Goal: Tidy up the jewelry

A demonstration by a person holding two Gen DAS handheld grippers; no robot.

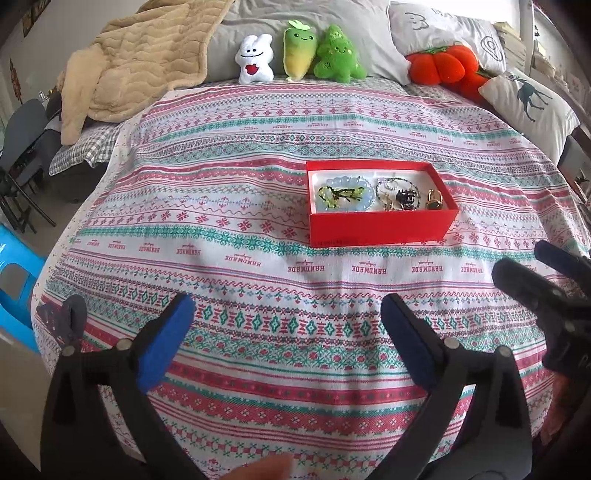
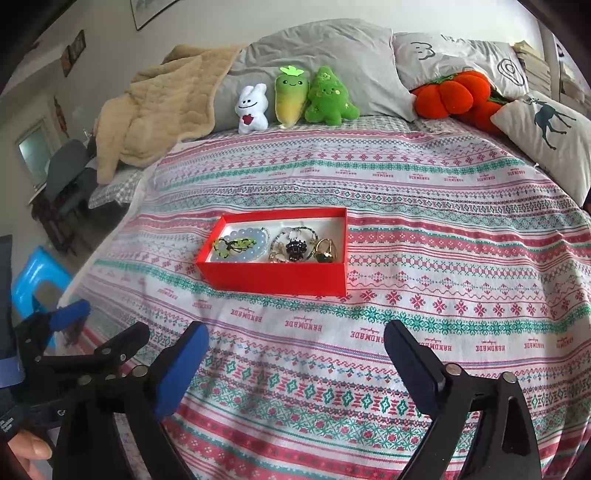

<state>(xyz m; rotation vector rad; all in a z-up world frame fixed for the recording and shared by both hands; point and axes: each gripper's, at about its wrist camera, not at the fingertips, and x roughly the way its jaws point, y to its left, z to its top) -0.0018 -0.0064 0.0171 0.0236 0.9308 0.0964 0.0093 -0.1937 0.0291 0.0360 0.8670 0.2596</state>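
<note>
A red open box [image 1: 380,225] [image 2: 273,277] sits on the patterned bedspread. It holds jewelry: a pale blue bead bracelet with a green piece [image 1: 343,194] [image 2: 240,245], a black ornament among bead strings [image 1: 404,197] [image 2: 295,248], and a gold ring [image 1: 436,199] [image 2: 325,251]. My left gripper [image 1: 288,314] is open and empty, well short of the box. My right gripper [image 2: 295,343] is open and empty, near the box's front; it also shows at the right edge of the left wrist view [image 1: 535,266]. The left gripper shows at the left of the right wrist view [image 2: 99,321].
Plush toys [image 1: 299,51] [image 2: 295,98], grey pillows [image 1: 332,22], a red pumpkin cushion [image 1: 443,64], a deer pillow [image 1: 532,107] and a beige blanket [image 1: 133,62] line the bed's head. A blue stool [image 1: 14,273] [image 2: 37,280] and chairs stand left of the bed.
</note>
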